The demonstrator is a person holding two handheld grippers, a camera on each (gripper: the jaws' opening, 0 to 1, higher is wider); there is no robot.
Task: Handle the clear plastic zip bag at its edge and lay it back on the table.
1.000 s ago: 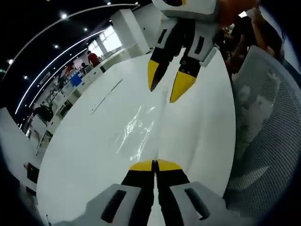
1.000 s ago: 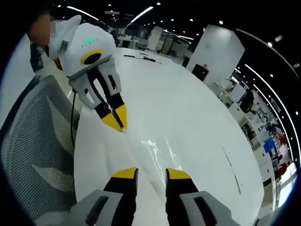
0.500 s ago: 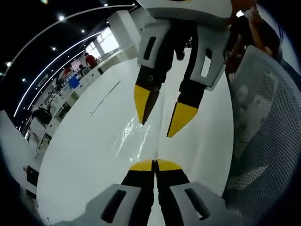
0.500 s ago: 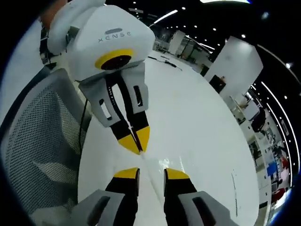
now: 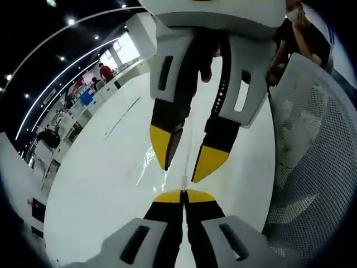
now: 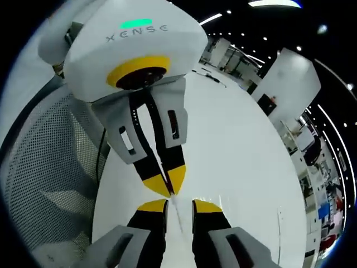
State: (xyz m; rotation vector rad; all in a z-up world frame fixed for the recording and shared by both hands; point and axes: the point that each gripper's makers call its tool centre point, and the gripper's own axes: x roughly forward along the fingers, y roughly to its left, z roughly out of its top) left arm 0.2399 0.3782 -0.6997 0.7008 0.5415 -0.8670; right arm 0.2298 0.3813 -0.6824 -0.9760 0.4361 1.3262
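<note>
It was a large open-plan office: a long white surface [image 5: 111,184], a mesh office chair [image 5: 312,167] beside it, far rows of desks [image 5: 83,106] with people, and ceiling strip lights [image 5: 67,67].

White table [image 5: 100,184], mesh chair [image 5: 312,167], dark ceiling with strip lights [image 5: 67,61].

Yellow-tipped black jaws on each white hand-held gripper [image 5: 184,196], glossy white table [image 5: 100,190], grey mesh chair [image 5: 312,167].

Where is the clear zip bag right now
In the left gripper view the clear zip bag lies on the white table, its edge pinched in the shut left gripper, with the open right gripper close above.
</note>
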